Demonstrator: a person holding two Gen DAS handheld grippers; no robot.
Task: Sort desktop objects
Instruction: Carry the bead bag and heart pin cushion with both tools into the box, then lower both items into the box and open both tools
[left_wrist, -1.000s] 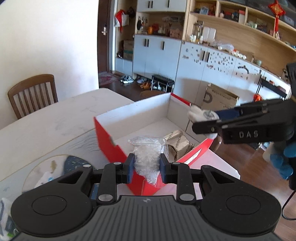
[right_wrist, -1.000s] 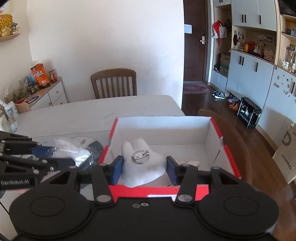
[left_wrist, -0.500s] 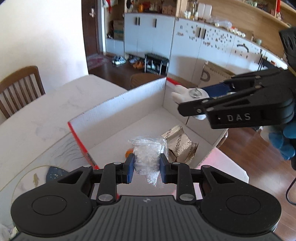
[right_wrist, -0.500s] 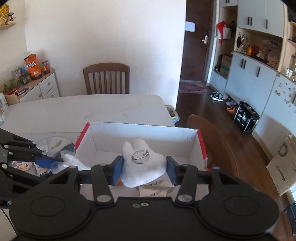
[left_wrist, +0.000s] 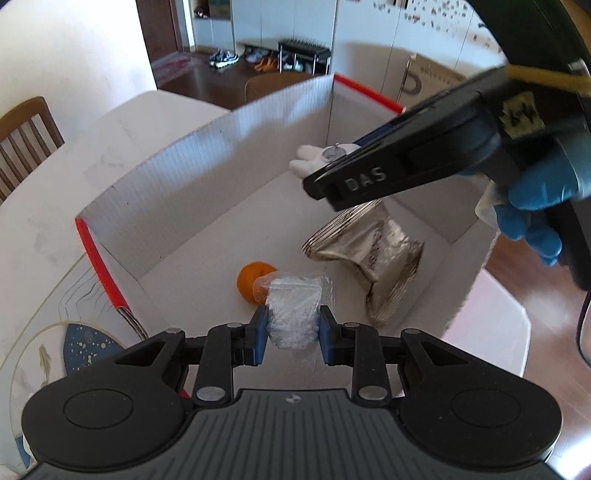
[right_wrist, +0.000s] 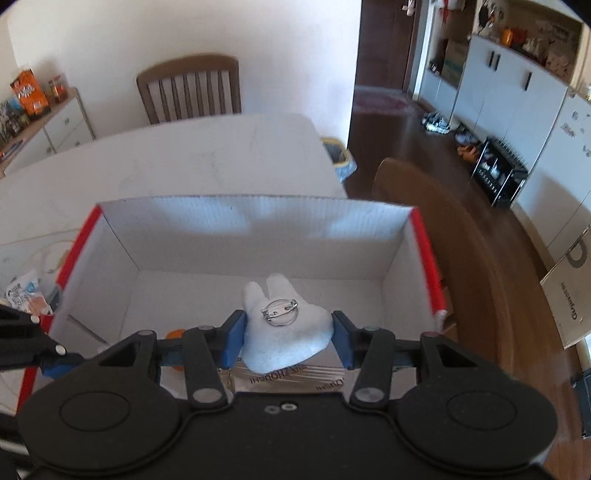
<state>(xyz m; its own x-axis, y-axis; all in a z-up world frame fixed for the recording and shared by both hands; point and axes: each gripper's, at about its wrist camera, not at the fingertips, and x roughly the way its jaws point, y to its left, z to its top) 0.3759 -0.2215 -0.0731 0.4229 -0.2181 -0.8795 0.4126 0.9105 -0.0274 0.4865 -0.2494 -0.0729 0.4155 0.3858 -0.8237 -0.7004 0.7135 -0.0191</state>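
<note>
My left hand-held gripper (left_wrist: 290, 332) is clamped on a small clear plastic bag (left_wrist: 295, 314) of white bits, its blue pads (left_wrist: 260, 334) pressing the bag from both sides; the bag hangs over the open red-and-white cardboard box (left_wrist: 207, 166), near the box's closer wall; directly beyond the bag an orange fruit (left_wrist: 251, 278) lies on the box floor, and to its right lies a crumpled silver foil packet (left_wrist: 373, 254), apart from the fruit.

My right hand-held gripper (right_wrist: 286, 343) is clamped on a white plush brooch (right_wrist: 284, 332) with two ear-like lobes pointing away from me; the metal pin clasp (right_wrist: 279, 312) on its back faces up; the brooch is held over the inside of the box (right_wrist: 258, 218), above the foil packet (right_wrist: 291, 380), whose printed lettering shows just under the plush; a sliver of the orange fruit (right_wrist: 173, 334) shows left of my left-side pad.

From the left wrist view the right hand-held gripper (left_wrist: 325, 158) reaches in from the right, over the far part of the box, with the brooch (left_wrist: 314, 162) at its tip; my blue-gloved right hand (left_wrist: 535, 206) grips its handle.

The box stands on the white worktop (right_wrist: 166, 162); a patterned mat (left_wrist: 48, 332) lies left of the box; a wooden chair (right_wrist: 188, 88) stands at the far side of the worktop.
</note>
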